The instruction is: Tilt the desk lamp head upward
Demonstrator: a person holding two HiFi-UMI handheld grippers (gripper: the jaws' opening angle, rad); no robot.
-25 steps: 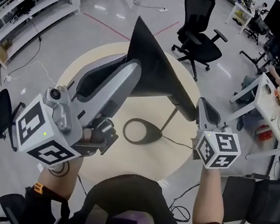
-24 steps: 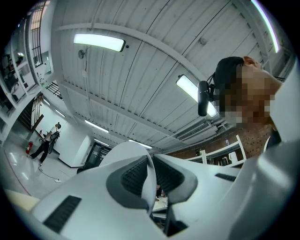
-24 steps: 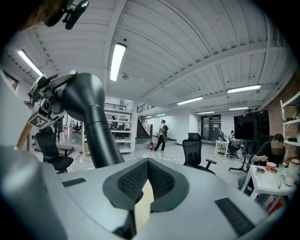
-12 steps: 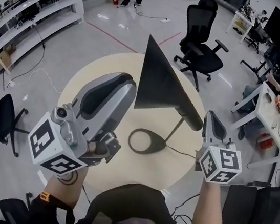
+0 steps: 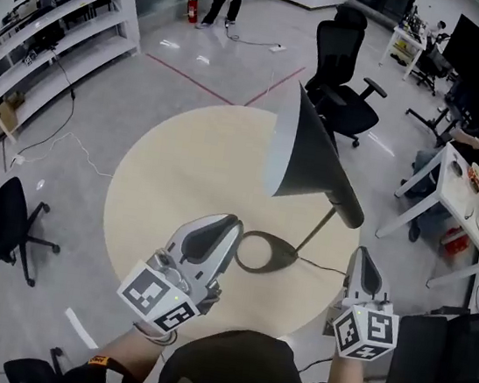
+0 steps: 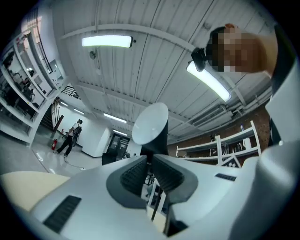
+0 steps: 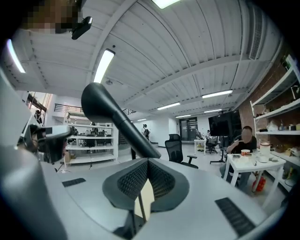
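Lamp head tilted upward; square markers on left gripper.

Field notes, own kit. My left gripper: pale grey moulded shell, rounded, dark oval inset on top. At its rear sits left marker cube, white faces with black square patterns. Right gripper: same grey shell, with right marker cube to match. Inner faces carry dark ribbed pads in dark grey surround. Black slotted grilles set into shell flanks. Wearing black top and orange band on left arm.
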